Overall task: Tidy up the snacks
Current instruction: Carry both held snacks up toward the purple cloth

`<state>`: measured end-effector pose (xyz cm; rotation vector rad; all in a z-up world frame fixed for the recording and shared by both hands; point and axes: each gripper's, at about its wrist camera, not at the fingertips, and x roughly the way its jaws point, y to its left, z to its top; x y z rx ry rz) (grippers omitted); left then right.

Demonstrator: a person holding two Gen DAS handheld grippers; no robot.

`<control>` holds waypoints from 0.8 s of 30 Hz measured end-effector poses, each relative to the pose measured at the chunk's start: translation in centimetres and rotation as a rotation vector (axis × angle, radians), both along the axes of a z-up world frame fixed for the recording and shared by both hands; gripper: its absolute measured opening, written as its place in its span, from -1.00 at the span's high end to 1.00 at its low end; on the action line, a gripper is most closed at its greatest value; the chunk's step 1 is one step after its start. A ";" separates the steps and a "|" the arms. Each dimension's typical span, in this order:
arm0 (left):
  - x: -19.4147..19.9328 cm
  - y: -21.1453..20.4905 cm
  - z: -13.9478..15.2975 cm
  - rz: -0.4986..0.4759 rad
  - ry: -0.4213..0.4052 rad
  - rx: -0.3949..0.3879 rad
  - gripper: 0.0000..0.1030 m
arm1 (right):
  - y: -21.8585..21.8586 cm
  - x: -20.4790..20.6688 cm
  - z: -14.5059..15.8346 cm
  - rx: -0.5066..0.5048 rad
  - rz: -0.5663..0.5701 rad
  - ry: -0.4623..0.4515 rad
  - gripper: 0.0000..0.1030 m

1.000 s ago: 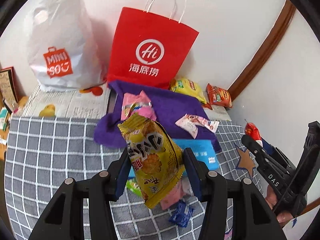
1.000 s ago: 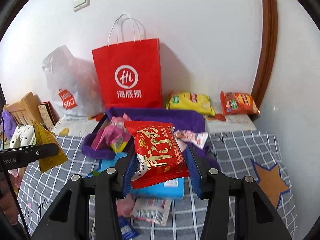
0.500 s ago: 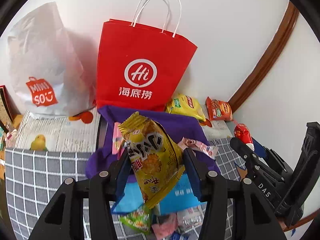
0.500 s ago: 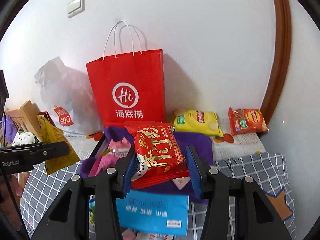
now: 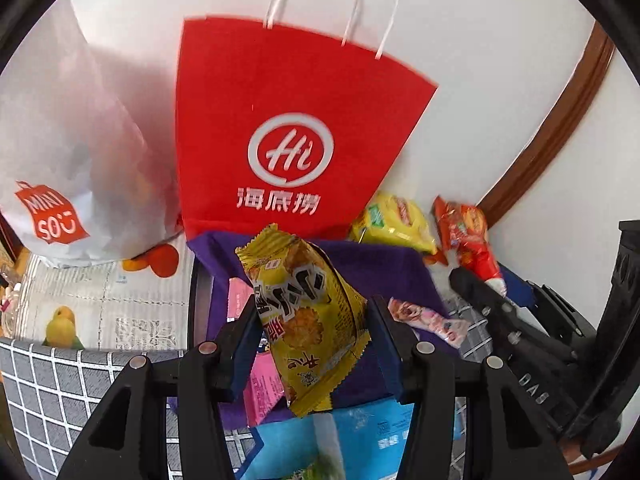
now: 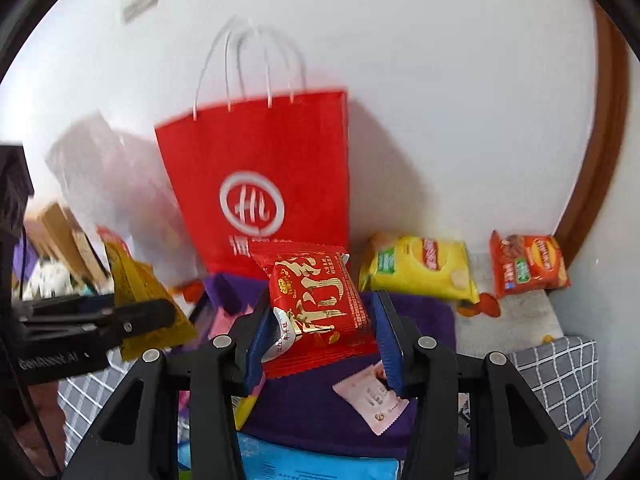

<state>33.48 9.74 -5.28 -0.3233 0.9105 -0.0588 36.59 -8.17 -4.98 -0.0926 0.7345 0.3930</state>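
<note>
Snack packets aloft before red bag

Left gripper [image 5: 310,334] clamps a yellow biscuit packet [image 5: 306,320]; right gripper [image 6: 320,330] clamps a red snack packet [image 6: 316,304]. Both hang over purple cloth [image 5: 384,268], near the red paper bag [image 5: 288,136]. Blur smears the bag's lettering in the right wrist view.

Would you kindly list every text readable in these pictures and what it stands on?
"Hi" and "海底捞": red paper carrier bag.
"MINI SO": white plastic bag.
"DAS": right gripper.
Yellow biscuit packet in left gripper, red snack packet, chip bags: print not readable with confidence.
</note>
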 end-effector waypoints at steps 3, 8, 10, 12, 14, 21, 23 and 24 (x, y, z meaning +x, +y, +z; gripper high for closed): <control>0.4 0.2 -1.1 -0.003 0.021 0.011 0.03 | -0.2 0.9 -1.8 -0.044 0.008 0.034 0.08; 0.8 1.0 -2.0 -0.007 0.048 -0.017 0.03 | -1.9 2.8 -3.1 -0.049 -0.011 0.078 0.08; 0.8 1.6 -1.9 0.001 0.040 -0.020 0.03 | -2.5 3.3 -3.4 -0.078 -0.023 0.077 0.08; 0.7 2.4 -1.7 0.017 0.032 -0.029 0.03 | -3.1 3.7 -3.7 -0.098 -0.030 0.081 0.08; 0.5 3.1 -1.6 0.036 0.026 -0.034 0.03 | -3.5 4.0 -4.1 -0.102 -0.028 0.091 0.08; 0.8 4.1 -2.1 0.048 0.042 -0.056 0.03 | -1.3 4.6 -7.2 -0.143 0.027 0.187 0.08; 0.9 4.1 -2.3 0.046 0.049 -0.055 0.03 | -0.6 4.7 -7.9 -0.158 0.040 0.196 0.08; 1.0 4.0 -2.5 0.042 0.055 -0.053 0.03 | -0.4 4.7 -8.1 -0.165 0.039 0.195 0.08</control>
